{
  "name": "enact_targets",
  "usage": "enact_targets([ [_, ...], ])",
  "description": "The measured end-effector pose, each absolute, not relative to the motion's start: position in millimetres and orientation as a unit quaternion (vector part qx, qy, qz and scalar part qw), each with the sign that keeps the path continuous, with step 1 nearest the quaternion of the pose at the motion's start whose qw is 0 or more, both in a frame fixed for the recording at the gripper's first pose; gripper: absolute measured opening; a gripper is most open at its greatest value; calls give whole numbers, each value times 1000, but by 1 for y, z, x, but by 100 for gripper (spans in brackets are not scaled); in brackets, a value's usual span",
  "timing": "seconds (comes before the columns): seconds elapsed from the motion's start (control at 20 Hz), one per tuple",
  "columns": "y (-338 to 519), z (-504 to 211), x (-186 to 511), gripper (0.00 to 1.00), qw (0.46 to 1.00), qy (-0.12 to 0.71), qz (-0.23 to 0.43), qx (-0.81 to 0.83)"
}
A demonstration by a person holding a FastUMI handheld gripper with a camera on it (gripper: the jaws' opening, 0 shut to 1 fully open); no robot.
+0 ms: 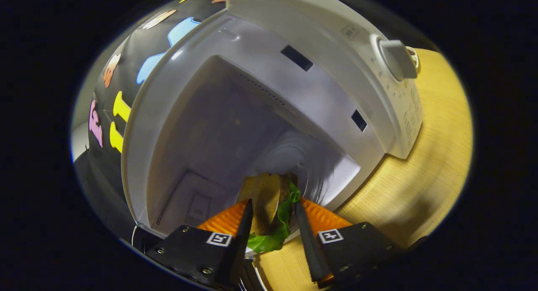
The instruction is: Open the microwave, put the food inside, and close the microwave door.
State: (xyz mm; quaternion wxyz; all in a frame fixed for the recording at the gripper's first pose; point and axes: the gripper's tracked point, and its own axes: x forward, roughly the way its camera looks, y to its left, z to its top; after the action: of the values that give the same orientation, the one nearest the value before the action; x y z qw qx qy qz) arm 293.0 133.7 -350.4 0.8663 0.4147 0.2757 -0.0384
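Nearest, the gripper (273, 211) has its two fingers closed narrowly on one burger (269, 207), a brown bun with green lettuce spilling from its lower side, held on edge between them at the mouth of the microwave (252, 43). Beyond it the single white microwave stands open on a wooden table (433, 169), its pale cavity (218, 131) otherwise bare. One knob (397, 59) sits on the control panel at the right, far end.

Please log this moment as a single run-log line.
tongs: shut on burger | microwave: door open | burger: at cavity mouth, just above turntable | next: probably set burger down
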Motion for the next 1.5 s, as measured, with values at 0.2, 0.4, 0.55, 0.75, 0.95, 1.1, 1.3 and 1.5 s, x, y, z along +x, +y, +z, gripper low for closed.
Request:
enact_targets([
  [0.2,113,-342,280,89,891,287,-45,350],
  [0.4,105,-321,259,91,904,292,-30,312],
  [0.55,115,-291,229,96,919,281,6,276],
  [0.75,133,-249,186,97,931,266,51,243],
  [0.95,151,-200,144,97,942,230,94,224],
  [1.1,162,-173,115,97,950,214,126,191],
  [1.3,189,-129,75,97,952,185,177,168],
  [1.5,241,-88,25,97,942,150,267,139],
])
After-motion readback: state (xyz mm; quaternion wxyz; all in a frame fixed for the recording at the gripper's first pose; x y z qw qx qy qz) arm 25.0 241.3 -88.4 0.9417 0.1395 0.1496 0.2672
